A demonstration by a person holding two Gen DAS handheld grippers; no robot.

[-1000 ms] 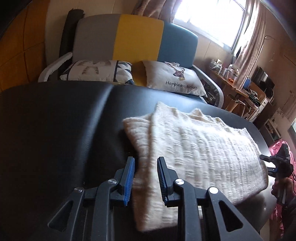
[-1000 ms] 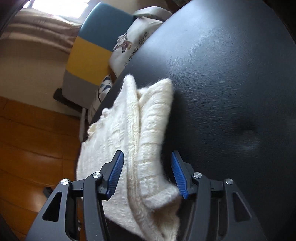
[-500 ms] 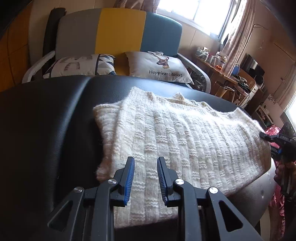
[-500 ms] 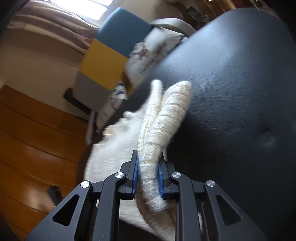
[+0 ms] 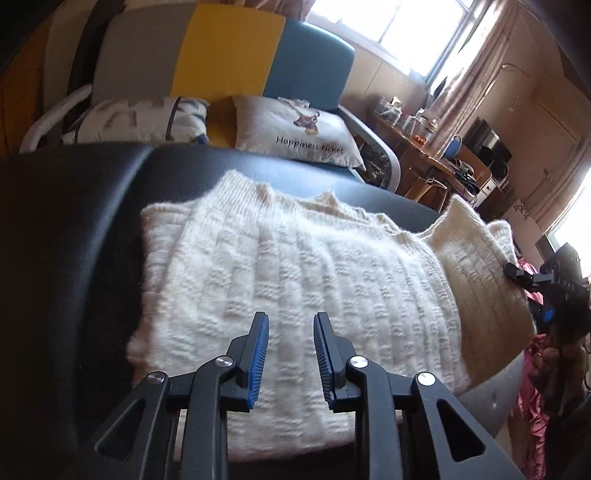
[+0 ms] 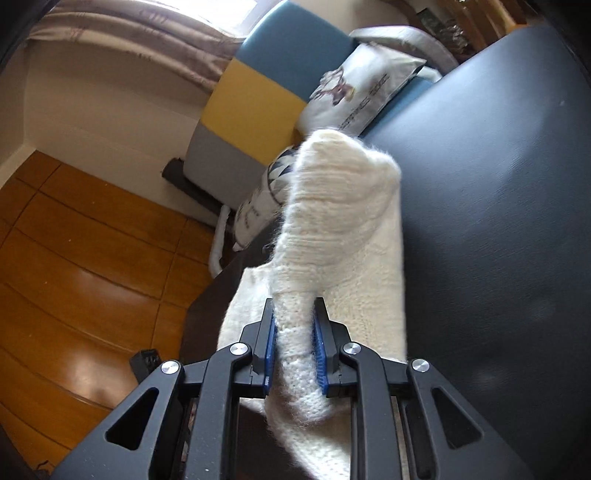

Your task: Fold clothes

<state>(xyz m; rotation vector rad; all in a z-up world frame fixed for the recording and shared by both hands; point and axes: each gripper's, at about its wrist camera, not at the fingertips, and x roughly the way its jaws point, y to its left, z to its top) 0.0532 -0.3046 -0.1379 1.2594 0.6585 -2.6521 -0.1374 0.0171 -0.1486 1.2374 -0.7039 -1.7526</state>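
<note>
Nearest in the left wrist view, the left gripper (image 5: 291, 349) hangs over the near edge of a cream knit sweater (image 5: 295, 280), its blue-padded jaws a narrow gap apart with nothing between them; the knit lies below, and whether the tips touch it cannot be told. The sweater is folded and lies on a black leather-look tabletop (image 5: 74, 221) — a fuzzy, ribbed-and-checked weave, plain ribbing along its far hem. Its right end is lifted off the surface into a raised flap, and there the right gripper (image 5: 532, 280) pinches it.

In the right wrist view the right gripper (image 6: 295, 347) is clamped on a thick folded roll of the sweater (image 6: 332, 229); its jaws have just been closing, and the blue pads now press the knit from both sides. The held fold rises away from the jaws, and the rest trails down to the tabletop (image 6: 498, 184).

Beyond the table stands a sofa (image 5: 229, 51) with grey, yellow and blue panels. On it lies a white cushion (image 5: 303, 136) with a deer drawing and the words "Happiness ticket" — beside it a patterned cushion (image 5: 136, 118). Farther right, a cluttered wooden side table (image 5: 417, 147) stands under a curtained window (image 5: 399, 26).
</note>
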